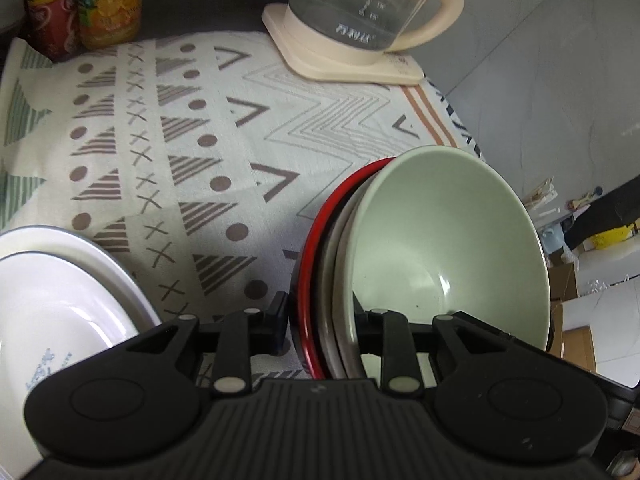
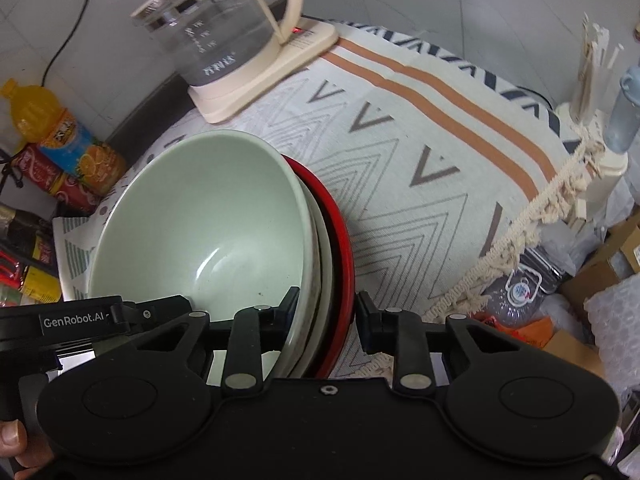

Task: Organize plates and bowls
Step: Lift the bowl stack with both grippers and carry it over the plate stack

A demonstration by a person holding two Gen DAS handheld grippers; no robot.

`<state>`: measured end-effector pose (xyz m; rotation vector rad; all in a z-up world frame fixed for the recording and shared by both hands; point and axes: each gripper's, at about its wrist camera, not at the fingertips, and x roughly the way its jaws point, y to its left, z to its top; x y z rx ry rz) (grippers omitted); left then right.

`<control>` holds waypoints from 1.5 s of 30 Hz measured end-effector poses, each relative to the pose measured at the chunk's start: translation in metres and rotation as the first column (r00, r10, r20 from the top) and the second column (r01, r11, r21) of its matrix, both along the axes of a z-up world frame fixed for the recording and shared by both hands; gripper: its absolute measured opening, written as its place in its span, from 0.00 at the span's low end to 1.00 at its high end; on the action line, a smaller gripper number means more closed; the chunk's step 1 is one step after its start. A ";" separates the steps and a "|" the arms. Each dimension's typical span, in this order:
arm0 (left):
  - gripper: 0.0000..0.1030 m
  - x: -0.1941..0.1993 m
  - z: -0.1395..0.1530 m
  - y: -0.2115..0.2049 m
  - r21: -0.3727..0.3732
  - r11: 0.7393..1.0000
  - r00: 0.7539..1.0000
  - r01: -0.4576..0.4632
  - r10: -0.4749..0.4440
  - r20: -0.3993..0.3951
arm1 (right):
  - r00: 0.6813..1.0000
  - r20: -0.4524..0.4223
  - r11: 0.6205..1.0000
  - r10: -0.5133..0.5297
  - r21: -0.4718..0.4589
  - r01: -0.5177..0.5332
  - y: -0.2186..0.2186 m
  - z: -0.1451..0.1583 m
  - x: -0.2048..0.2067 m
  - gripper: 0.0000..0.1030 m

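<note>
Patterned cloth (image 1: 224,120) over a table against pale tiled walls, with a glass kettle (image 1: 360,8) on its cream base at the far edge and two drink bottles (image 1: 80,4) at the far left. Left gripper (image 1: 320,320) clamped on the left rim and right gripper (image 2: 326,312) clamped on the right rim of one stack of bowls (image 1: 340,264), three nested: pale green bowl (image 2: 200,220) innermost, a beige one next, red-rimmed bowl (image 2: 340,248) outermost, mouths facing up. Near left, well apart from the stack, white plates (image 1: 52,300), seemingly two stacked flat.
</note>
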<state>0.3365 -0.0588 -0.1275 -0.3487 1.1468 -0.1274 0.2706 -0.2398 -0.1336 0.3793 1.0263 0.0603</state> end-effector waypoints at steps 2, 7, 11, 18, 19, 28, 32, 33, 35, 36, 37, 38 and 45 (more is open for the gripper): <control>0.26 -0.004 0.005 0.003 -0.005 1.000 1.000 -0.019 0.019 0.009 | 1.000 0.015 1.000 0.014 0.000 -0.014 0.001 0.006 -0.001 0.27; 0.26 -0.015 0.017 0.010 0.002 0.998 0.997 -0.061 0.061 0.036 | 0.997 0.048 0.999 0.054 0.000 -0.054 0.006 0.018 -0.002 0.27; 0.26 -0.024 0.026 0.018 0.006 0.995 0.993 -0.101 0.100 0.060 | 0.993 0.073 0.996 0.093 -0.008 -0.093 0.014 0.028 -0.003 0.27; 0.26 -0.042 0.039 0.038 0.010 0.985 0.981 -0.174 0.172 0.092 | 0.981 0.110 0.988 0.157 -0.002 -0.158 0.029 0.041 -0.004 0.27; 0.26 -0.045 0.041 0.041 0.011 0.982 0.978 -0.187 0.185 0.095 | 0.979 0.115 0.986 0.166 -0.002 -0.167 0.032 0.043 -0.004 0.27; 0.26 -0.072 0.051 0.073 0.016 0.953 0.947 -0.302 0.298 0.118 | 0.955 0.138 0.964 0.263 0.007 -0.266 0.064 0.052 -0.002 0.27; 0.26 -0.087 0.052 0.088 0.017 0.934 0.928 -0.356 0.352 0.122 | 0.941 0.145 0.950 0.307 0.011 -0.312 0.081 0.056 -0.002 0.27; 0.26 -0.091 0.052 0.092 0.017 0.929 0.923 -0.370 0.366 0.121 | 0.935 0.148 0.945 0.321 0.008 -0.326 0.086 0.057 -0.002 0.27; 0.26 -0.098 0.051 0.100 0.018 0.918 0.912 -0.397 0.392 0.117 | 0.926 0.148 0.936 0.349 0.006 -0.353 0.096 0.057 -0.003 0.27; 0.26 -0.102 0.051 0.104 0.018 0.912 0.907 -0.410 0.406 0.116 | 0.921 0.146 0.931 0.361 0.006 -0.366 0.101 0.056 -0.003 0.27; 0.26 -0.106 0.050 0.108 0.019 0.906 0.901 -0.424 0.419 0.115 | 0.916 0.145 0.925 0.374 0.006 -0.379 0.106 0.056 -0.004 0.27; 0.26 -0.109 0.050 0.112 0.019 0.900 0.895 -0.435 0.431 0.114 | 0.911 0.142 0.920 0.386 0.006 -0.391 0.111 0.055 -0.004 0.27; 0.26 -0.132 0.045 0.137 0.022 0.860 0.858 -0.509 0.505 0.095 | 0.874 0.127 0.882 0.468 0.001 -0.472 0.144 0.052 -0.007 0.27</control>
